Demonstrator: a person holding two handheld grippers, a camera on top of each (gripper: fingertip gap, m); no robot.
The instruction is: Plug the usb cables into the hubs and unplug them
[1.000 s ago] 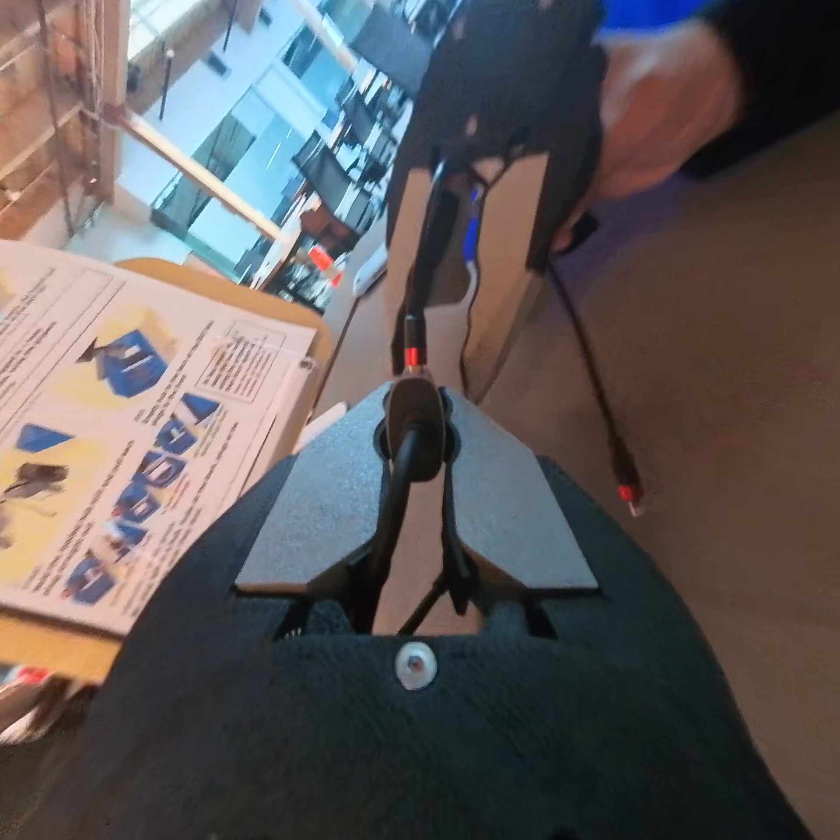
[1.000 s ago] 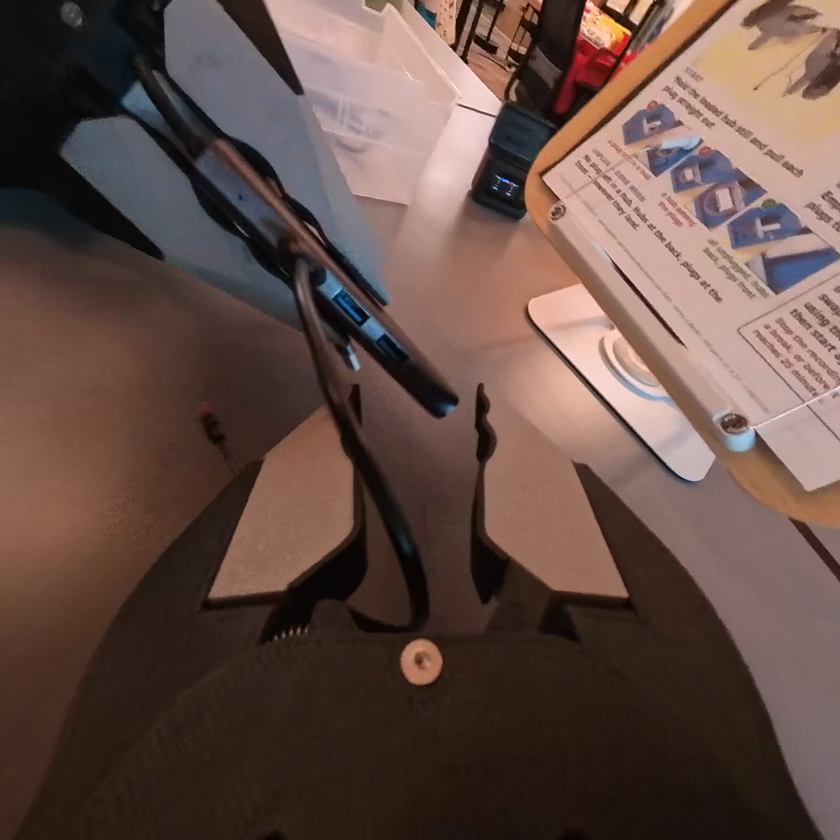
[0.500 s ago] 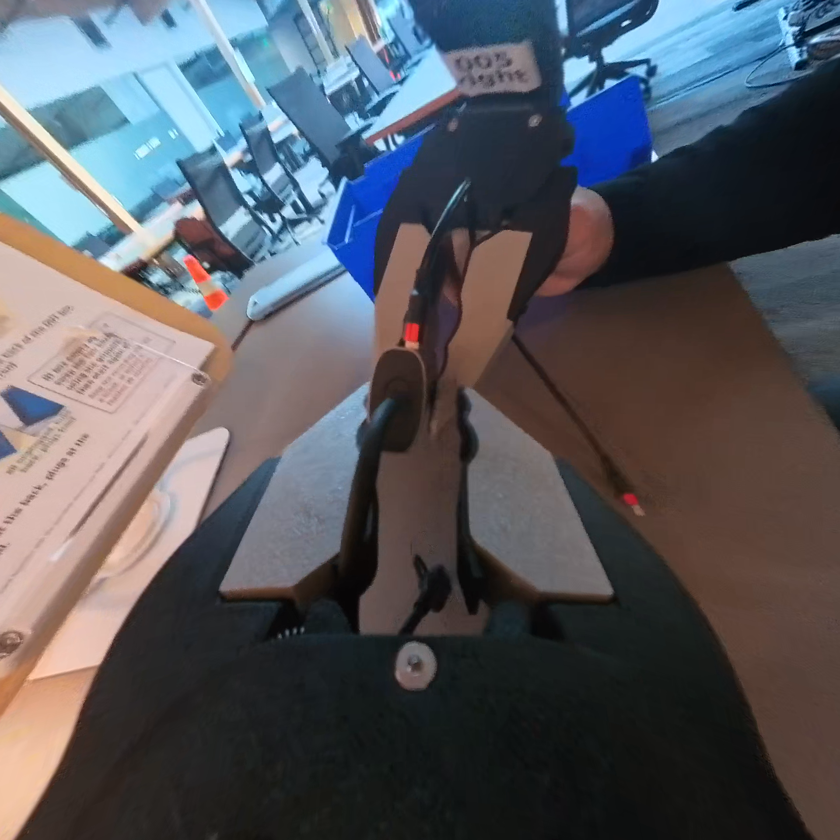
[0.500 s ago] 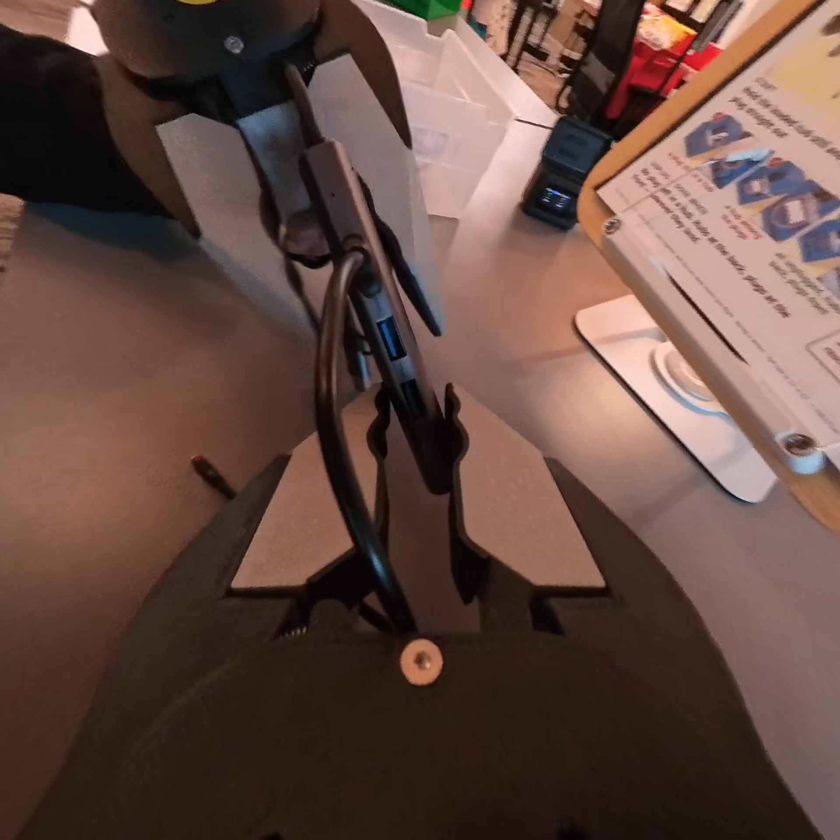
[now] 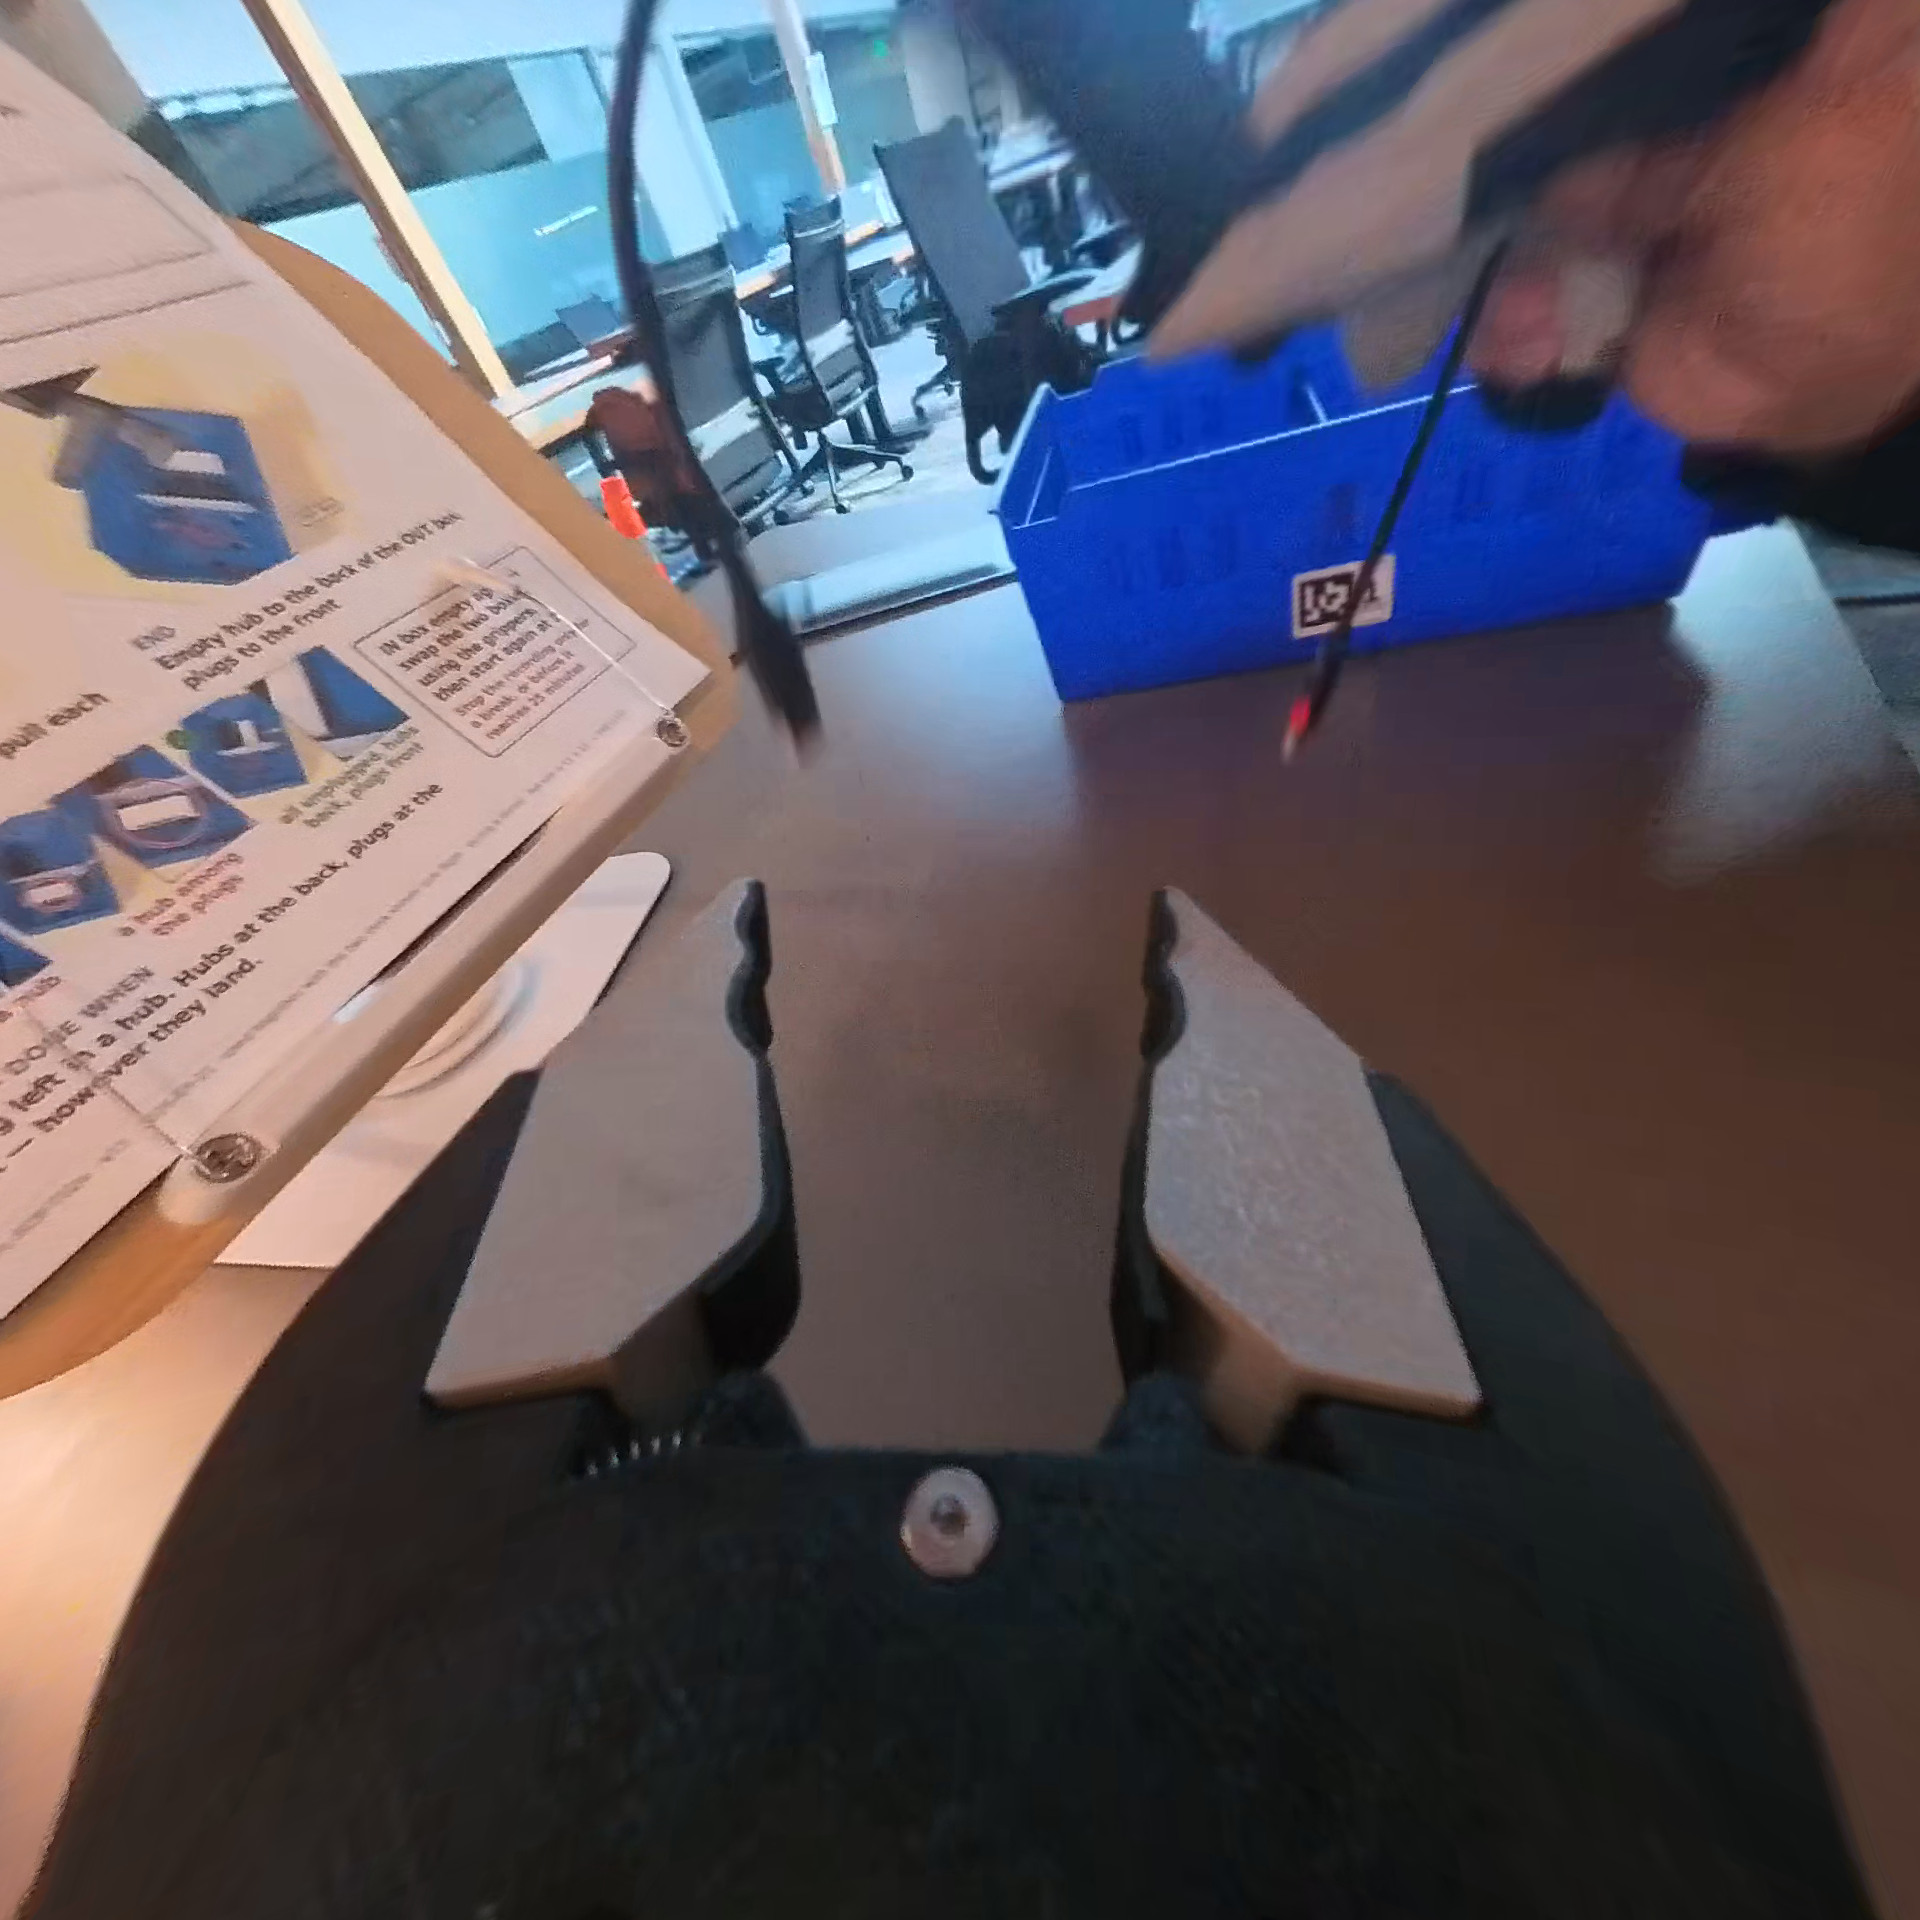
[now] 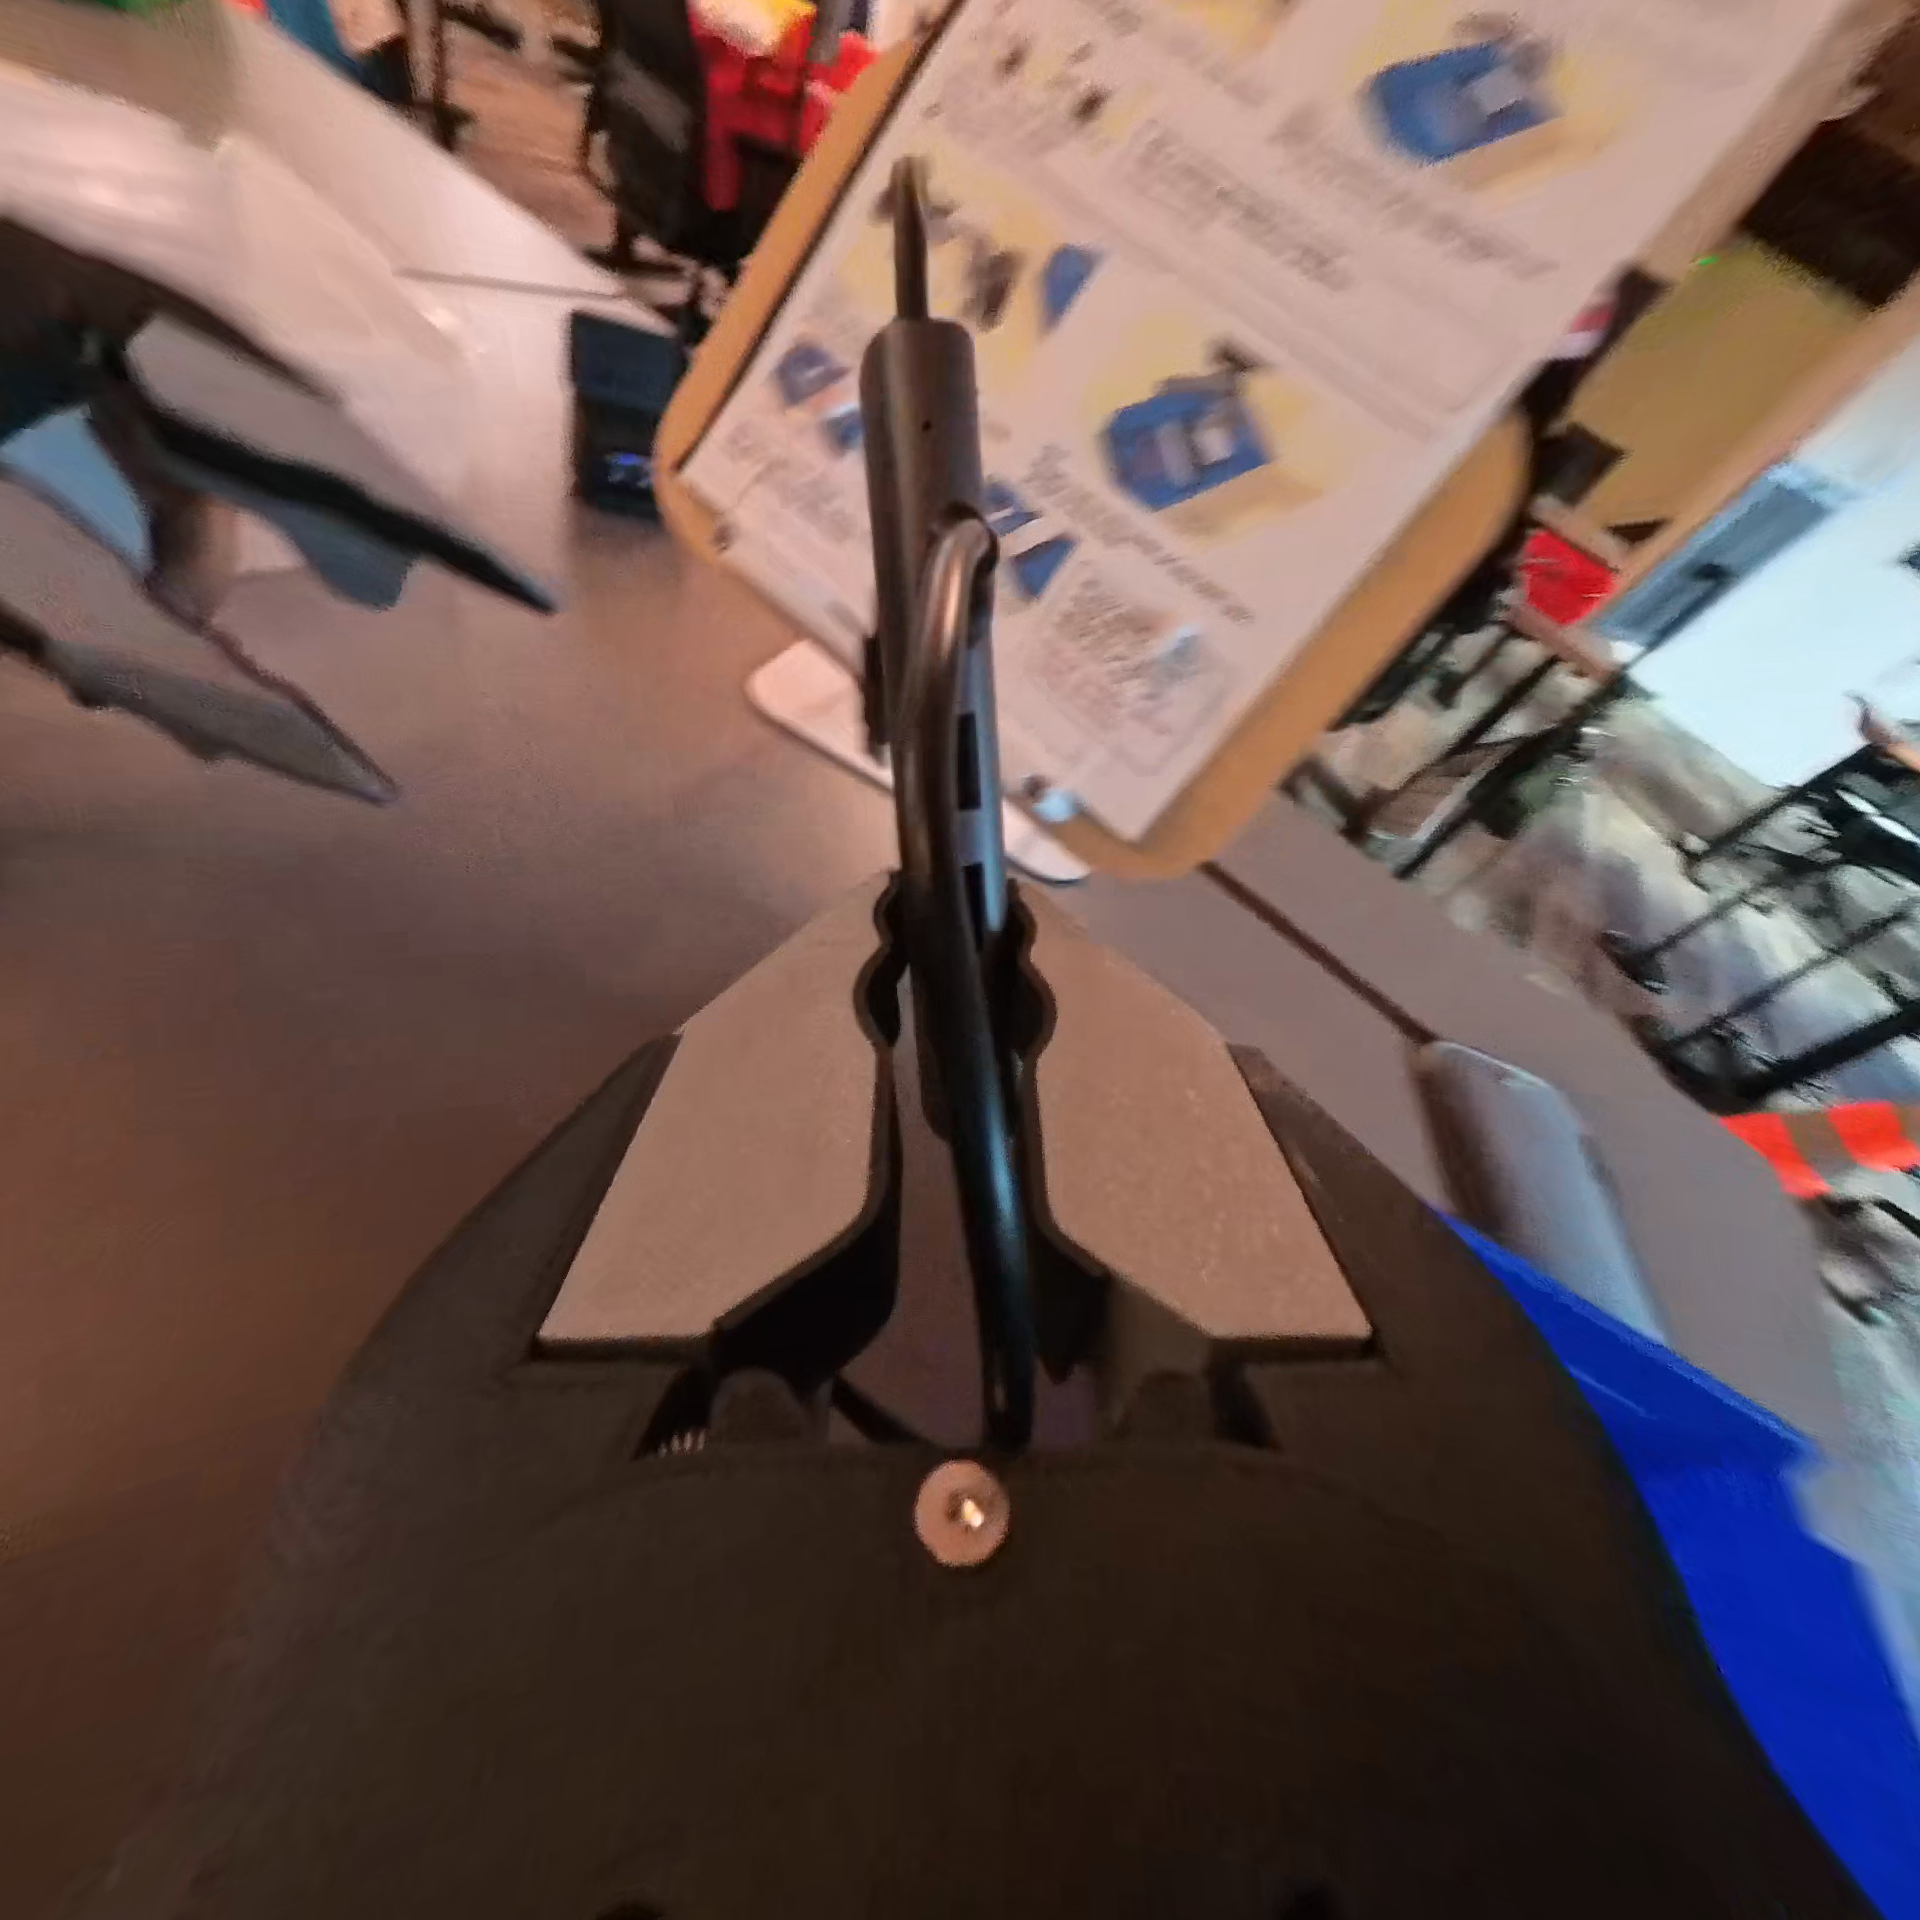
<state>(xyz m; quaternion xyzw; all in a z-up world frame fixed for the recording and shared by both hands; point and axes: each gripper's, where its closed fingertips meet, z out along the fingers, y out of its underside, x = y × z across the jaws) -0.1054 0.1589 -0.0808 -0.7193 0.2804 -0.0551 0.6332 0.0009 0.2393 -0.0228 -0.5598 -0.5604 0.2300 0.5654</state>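
Left wrist view: left tongs (image 5: 954,951) now gape wide with nothing between the pads, bare dark worktop (image 5: 1351,987) showing through the gap; half a second ago they were clamped on the hub's end, so the handover is done and the left side is free. Upper right of the frame, blurred, the right tongs (image 5: 1299,270) and the person's hand (image 5: 1704,239) are lifting away, with a thin black cable (image 5: 1392,488) and its red-tipped plug (image 5: 1297,717) dangling clear of the worktop, unplugged. A thicker black lead (image 5: 665,395) hangs at upper centre, its plug near the instruction board (image 5: 312,644). Blue bin (image 5: 1195,561) sits behind (hub itself not visible here). Right wrist view: the right tongs are closed on the lower end of the grey hub (image 6: 928,499), which stands upright at centre frame, side ports showing, its own lead (image 6: 961,935) looping back down between the fingers. The left tongs show at the left edge, open and well apart from the hub. Only this view shows where the hub is; only the left view shows the loose plug. Likely next: put the hub away or fetch a plug.
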